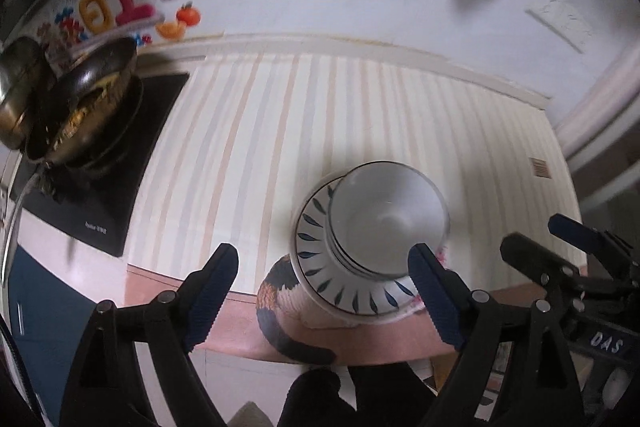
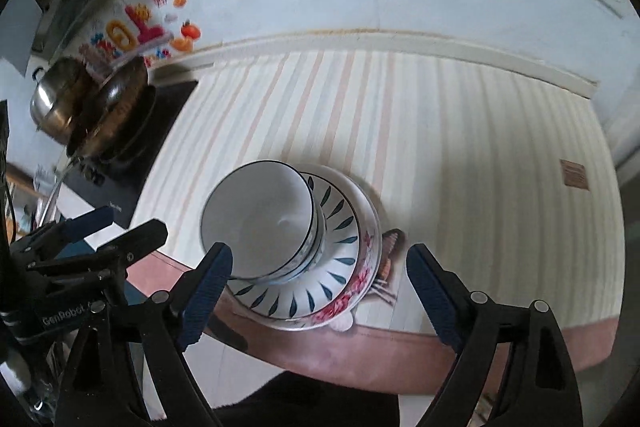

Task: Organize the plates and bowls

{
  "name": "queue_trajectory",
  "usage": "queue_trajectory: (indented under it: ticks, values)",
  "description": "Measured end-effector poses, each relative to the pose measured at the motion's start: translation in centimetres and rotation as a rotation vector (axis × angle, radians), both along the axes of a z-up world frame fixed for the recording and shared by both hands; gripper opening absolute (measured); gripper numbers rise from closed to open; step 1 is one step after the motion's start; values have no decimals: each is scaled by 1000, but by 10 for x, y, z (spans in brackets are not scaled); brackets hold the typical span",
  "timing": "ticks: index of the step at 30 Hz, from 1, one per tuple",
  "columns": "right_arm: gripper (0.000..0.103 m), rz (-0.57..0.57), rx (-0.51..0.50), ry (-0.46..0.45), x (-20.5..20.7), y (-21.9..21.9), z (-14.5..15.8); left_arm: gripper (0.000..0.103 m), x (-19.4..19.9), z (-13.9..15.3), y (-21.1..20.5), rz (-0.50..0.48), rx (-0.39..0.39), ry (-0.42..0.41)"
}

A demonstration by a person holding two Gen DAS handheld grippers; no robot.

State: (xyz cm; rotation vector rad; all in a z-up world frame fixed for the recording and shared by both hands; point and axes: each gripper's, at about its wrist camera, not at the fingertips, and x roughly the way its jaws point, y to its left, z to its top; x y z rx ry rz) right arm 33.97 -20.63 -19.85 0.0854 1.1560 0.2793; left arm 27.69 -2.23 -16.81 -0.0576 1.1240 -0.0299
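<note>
A stack of white bowls [image 1: 384, 219] [image 2: 260, 223] sits on a blue-leaf plate [image 1: 320, 279] [image 2: 336, 235], which rests on a pink-flower plate [image 2: 360, 291] near the front edge of the striped counter [image 1: 260, 147] [image 2: 460, 167]. My left gripper [image 1: 324, 291] is open and empty, held above and in front of the stack, which lies toward its right finger. My right gripper [image 2: 320, 291] is open and empty above the same stack. Each gripper shows at the side of the other's view, the right one [image 1: 560, 259] and the left one [image 2: 100, 231].
A dark wok with food [image 1: 92, 111] [image 2: 116, 115] and a steel pot [image 1: 16, 91] [image 2: 56, 107] stand on a black cooktop [image 1: 120, 187] at the far left. A butterfly mat [image 1: 280, 291] [image 2: 388, 259] lies under the plates. A tiled wall with stickers runs behind.
</note>
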Motion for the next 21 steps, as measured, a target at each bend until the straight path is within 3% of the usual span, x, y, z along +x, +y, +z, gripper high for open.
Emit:
queue_trajectory:
  ticks: [7,8,10,21]
  values:
    - [93,-82,-20,-131,-60,-8,57,87,-53,53,-1,-17,-12,-152]
    - [93,-85,-28,-147,-69,-9,64,95,-58,58,-1,-19,-20,-169]
    - [94,-89,-41,-182,-92,-10,82,101,-71,69,0,-15,-12,-195]
    - [97,-91,-21,-334,-202,-32,150,102,-163,113,-8,54,34,-303]
